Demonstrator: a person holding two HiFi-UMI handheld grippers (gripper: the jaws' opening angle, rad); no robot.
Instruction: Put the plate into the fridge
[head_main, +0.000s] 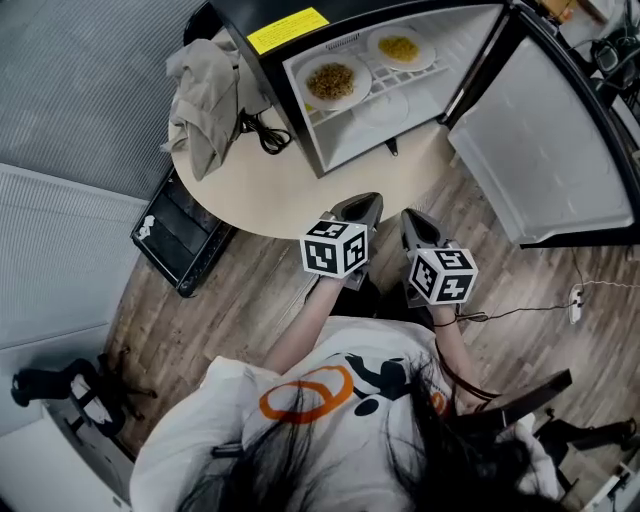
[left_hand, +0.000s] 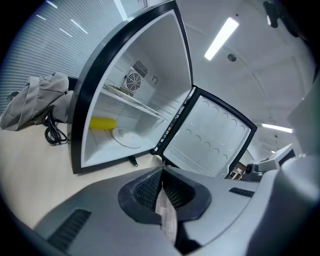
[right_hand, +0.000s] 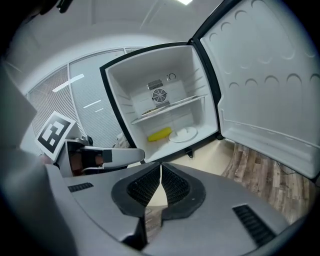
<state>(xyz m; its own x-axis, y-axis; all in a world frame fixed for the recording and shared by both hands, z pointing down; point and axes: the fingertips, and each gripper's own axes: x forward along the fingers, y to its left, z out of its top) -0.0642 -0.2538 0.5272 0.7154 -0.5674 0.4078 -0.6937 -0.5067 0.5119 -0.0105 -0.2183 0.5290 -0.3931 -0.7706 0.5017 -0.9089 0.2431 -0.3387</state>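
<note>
The small fridge (head_main: 330, 90) stands open on the round table (head_main: 290, 190). Two plates of food rest on its wire shelf, one on the left (head_main: 331, 80) and one on the right (head_main: 400, 47). An empty white plate (right_hand: 184, 133) lies on the fridge floor beside a yellow item (right_hand: 159, 134). My left gripper (head_main: 368, 203) and right gripper (head_main: 412, 218) hover side by side at the table's near edge, both pointed at the fridge. Each is shut, with nothing between its jaws. In the right gripper view, the left gripper (right_hand: 100, 157) shows at the left.
The fridge door (head_main: 540, 140) swings wide to the right, over the wooden floor. A crumpled grey cloth (head_main: 205, 95) and a black cable (head_main: 262, 130) lie on the table left of the fridge. A black case (head_main: 180, 235) sits on the floor below the table's left side.
</note>
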